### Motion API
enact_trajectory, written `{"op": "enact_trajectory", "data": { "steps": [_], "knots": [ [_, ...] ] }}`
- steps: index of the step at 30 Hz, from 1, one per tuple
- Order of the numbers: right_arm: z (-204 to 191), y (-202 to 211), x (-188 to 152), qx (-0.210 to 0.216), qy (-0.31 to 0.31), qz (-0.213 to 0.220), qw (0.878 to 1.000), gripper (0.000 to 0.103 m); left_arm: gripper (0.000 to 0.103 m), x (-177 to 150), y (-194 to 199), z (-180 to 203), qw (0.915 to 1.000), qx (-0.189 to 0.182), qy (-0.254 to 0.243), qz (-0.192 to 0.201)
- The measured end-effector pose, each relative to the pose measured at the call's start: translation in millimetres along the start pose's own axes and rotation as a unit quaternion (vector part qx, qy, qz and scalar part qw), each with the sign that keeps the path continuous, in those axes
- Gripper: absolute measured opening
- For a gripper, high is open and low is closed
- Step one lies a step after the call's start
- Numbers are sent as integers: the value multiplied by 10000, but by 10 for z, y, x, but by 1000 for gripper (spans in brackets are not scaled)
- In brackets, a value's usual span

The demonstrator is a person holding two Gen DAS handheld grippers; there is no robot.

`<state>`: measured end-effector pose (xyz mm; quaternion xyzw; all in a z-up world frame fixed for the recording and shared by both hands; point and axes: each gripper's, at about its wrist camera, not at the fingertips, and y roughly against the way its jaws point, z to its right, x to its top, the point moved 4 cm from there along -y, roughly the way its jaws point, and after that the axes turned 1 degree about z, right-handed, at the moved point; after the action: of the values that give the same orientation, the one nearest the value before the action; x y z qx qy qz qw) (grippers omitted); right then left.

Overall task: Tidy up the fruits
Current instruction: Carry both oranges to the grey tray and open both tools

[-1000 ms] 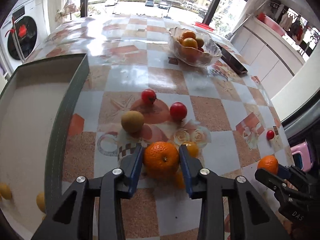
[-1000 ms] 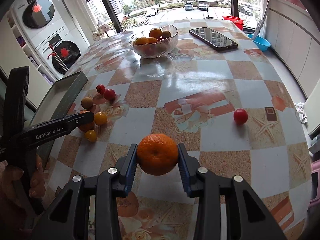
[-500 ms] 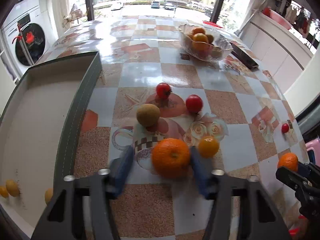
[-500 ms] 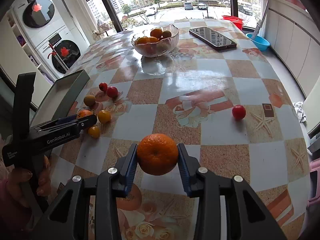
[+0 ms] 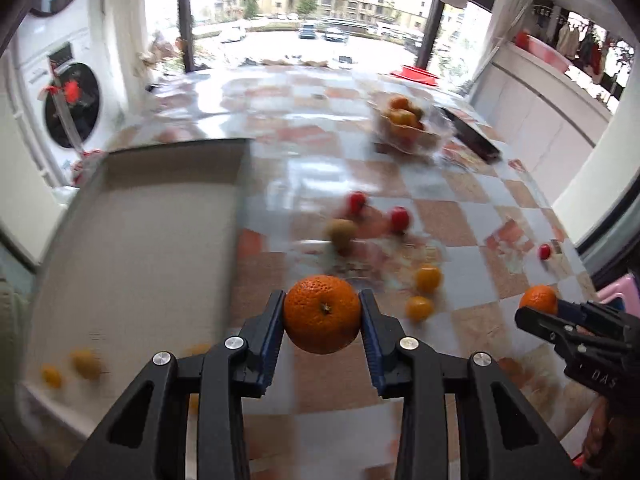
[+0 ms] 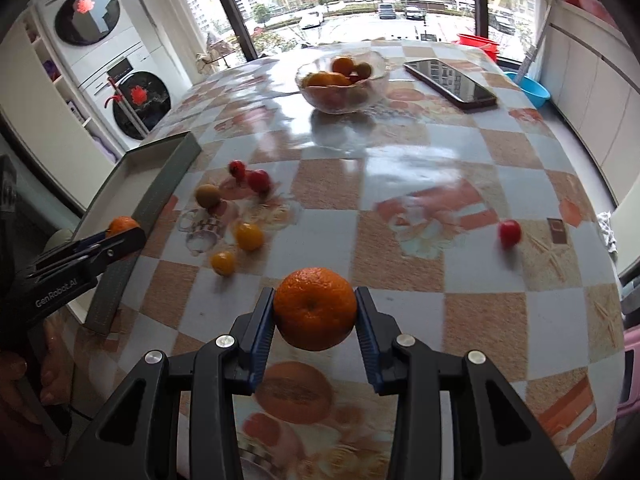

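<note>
— What have the tongs got?
— The left gripper (image 5: 322, 320) is clamped on an orange (image 5: 322, 314), up by the tray (image 5: 132, 240). The right gripper (image 6: 315, 314) pinches a second orange (image 6: 315, 308) above the table (image 6: 480, 288)

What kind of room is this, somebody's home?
Most likely a home laundry or balcony room: stacked washing machines stand by the wall, a checked dining table carries a glass fruit bowl, and apartment blocks show through the windows.
</note>
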<state>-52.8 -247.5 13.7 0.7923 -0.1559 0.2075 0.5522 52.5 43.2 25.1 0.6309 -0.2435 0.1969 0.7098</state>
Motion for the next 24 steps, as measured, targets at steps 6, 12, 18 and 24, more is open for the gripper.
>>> {"op": "enact_trajectory", "data": {
  "steps": [6, 12, 18, 24],
  "knots": [
    [-653, -180, 184, 374, 469, -50, 9982, 42, 38, -55, 206, -545, 9974, 710, 60, 141],
    [-1497, -405, 367, 866, 1034, -157, 9907, 42, 38, -140, 211, -1016, 9933, 1070, 438, 58],
    [-2025, -632, 451, 1129, 1306, -341, 9844, 42, 38, -232, 165, -1290, 9909, 1165, 667, -45],
    [-2235, -873, 448, 1146, 1457, -673, 9804, 43, 38, -287, 108, -1381, 9899, 1191, 750, -141]
  ]
}}
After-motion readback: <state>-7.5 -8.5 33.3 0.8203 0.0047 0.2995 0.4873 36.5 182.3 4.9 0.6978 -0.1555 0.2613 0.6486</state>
